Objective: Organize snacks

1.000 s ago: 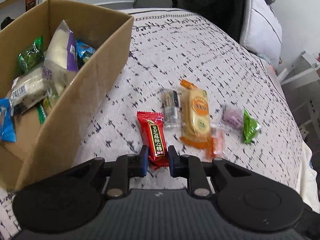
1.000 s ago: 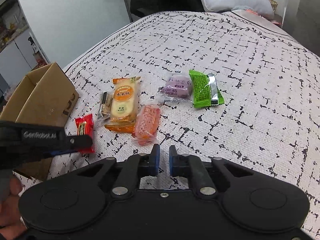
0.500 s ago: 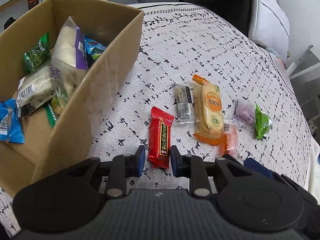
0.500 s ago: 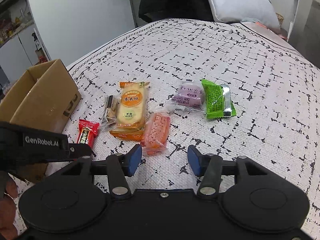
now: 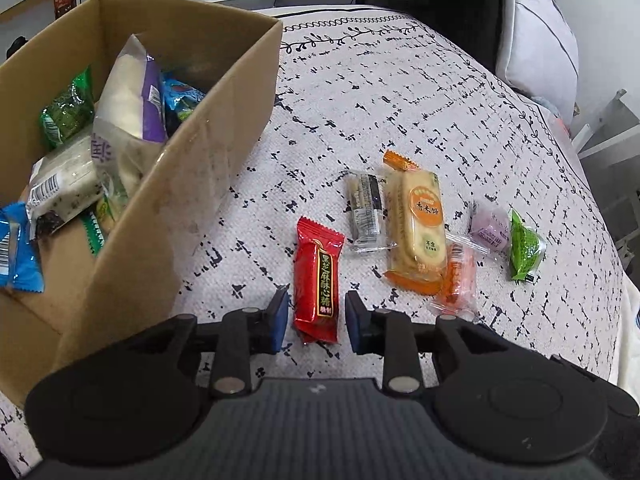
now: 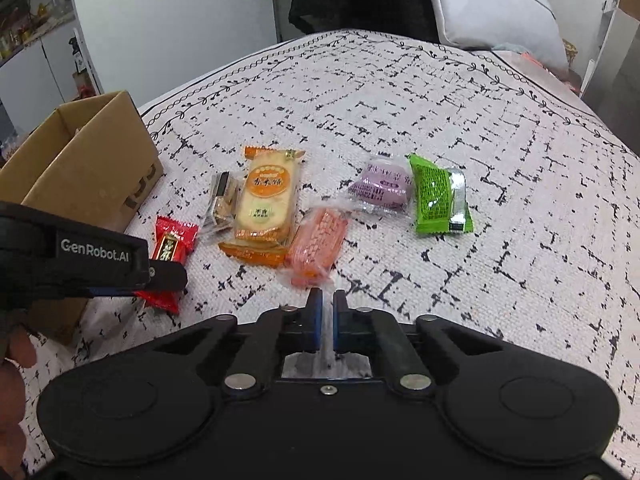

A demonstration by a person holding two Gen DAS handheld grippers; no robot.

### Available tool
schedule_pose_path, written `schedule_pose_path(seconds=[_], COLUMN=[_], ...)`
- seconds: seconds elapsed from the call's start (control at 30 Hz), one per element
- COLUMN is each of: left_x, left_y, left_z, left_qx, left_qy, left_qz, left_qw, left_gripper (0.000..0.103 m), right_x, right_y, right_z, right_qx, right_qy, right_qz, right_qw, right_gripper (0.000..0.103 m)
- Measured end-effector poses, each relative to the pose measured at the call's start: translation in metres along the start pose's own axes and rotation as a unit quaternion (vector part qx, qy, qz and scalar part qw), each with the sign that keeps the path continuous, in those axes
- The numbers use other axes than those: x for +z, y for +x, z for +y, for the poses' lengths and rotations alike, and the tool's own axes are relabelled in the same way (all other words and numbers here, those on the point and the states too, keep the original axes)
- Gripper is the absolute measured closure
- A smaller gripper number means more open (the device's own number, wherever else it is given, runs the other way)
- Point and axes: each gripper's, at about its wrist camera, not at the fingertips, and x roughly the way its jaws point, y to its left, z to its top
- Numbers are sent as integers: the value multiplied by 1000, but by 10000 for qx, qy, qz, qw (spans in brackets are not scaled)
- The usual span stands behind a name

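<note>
The left gripper [image 5: 317, 322] hangs low over the bed [image 5: 400, 92], its jaws apart on either side of the near end of the red candy pack [image 5: 319, 280], with gaps showing between the blue pads and the wrapper; the pack lies flat on the patterned cover. At ten o'clock from it stands the open cardboard box [image 5: 192, 184], already holding several wrapped snacks, among them a white and purple bag [image 5: 128, 92] and a green packet [image 5: 66, 110]. At one o'clock from the red pack lie a small clear-wrapped bar [image 5: 366, 212] and, touching its right side, the orange-edged rice cracker pack [image 5: 418, 220]. A pink wafer pack [image 5: 456, 280] sits against the cracker's near right corner. Further toward three o'clock lie a purple cake pack [image 5: 490, 230] and a green pack [image 5: 524, 246], touching each other. The right gripper [image 6: 324, 320] hovers just short of the pink wafer pack, its jaws nearly together with only a slim gap and nothing between them. A hand [image 6: 12, 392] shows at the left edge of the right wrist view.
</note>
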Motion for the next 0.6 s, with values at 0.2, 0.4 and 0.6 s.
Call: schedule_pose_path(seconds=[0.2, 0.4, 0.6], left_x=[-3, -5, -2], left_y=[-1, 1, 4], left_z=[-1, -3, 0], left_qx=[126, 256, 302], left_qy=[76, 181, 58], left_qz=[-53, -144, -220], left_qw=[9999, 9994, 9993], left_gripper=[67, 66, 65], right_x=[-1, 3, 7], right_y=[-6, 0, 17], right_z=[2, 6, 11], right_qx=[95, 1, -58], right_qy=[108, 59, -129], right_qz=[160, -90, -297], right_qw=[9998, 9999, 9995], right_gripper=[95, 47, 57])
